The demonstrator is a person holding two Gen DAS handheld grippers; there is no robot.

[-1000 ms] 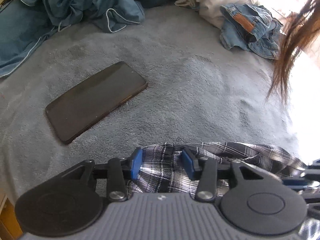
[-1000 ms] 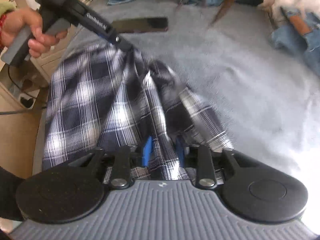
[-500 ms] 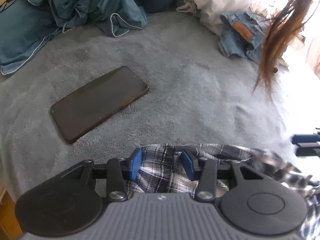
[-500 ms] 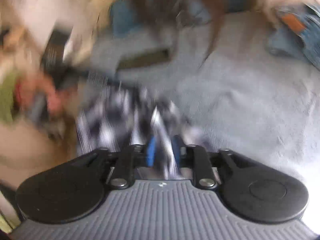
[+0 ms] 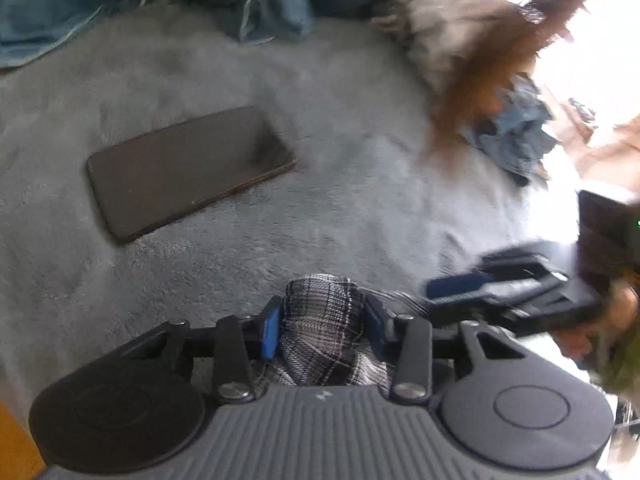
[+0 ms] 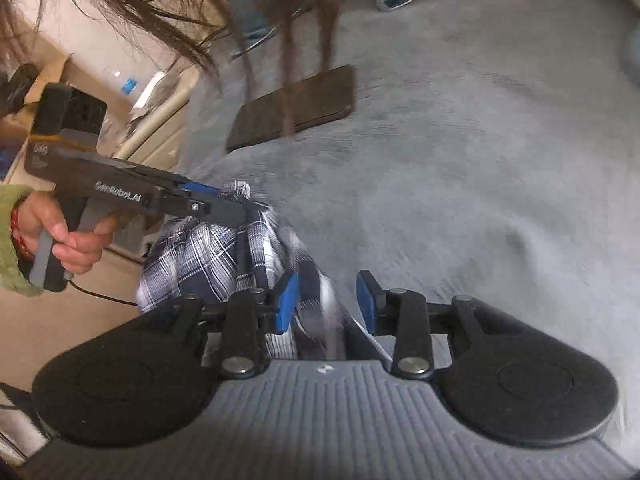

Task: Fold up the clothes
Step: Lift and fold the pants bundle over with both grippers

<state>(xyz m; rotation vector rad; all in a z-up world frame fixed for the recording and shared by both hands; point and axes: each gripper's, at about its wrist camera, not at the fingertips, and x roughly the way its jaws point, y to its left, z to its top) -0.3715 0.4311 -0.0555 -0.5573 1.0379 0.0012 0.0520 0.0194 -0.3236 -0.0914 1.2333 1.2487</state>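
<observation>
Left gripper clamping bunched plaid shirt; right gripper just been opening, cloth loose between — risking slipping, undoing fold.

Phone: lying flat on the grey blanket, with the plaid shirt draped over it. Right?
Not quite. The phone lies flat on the grey blanket, but uncovered: the plaid shirt is apart from it, bunched in the left gripper. The left wrist view shows it.
</observation>
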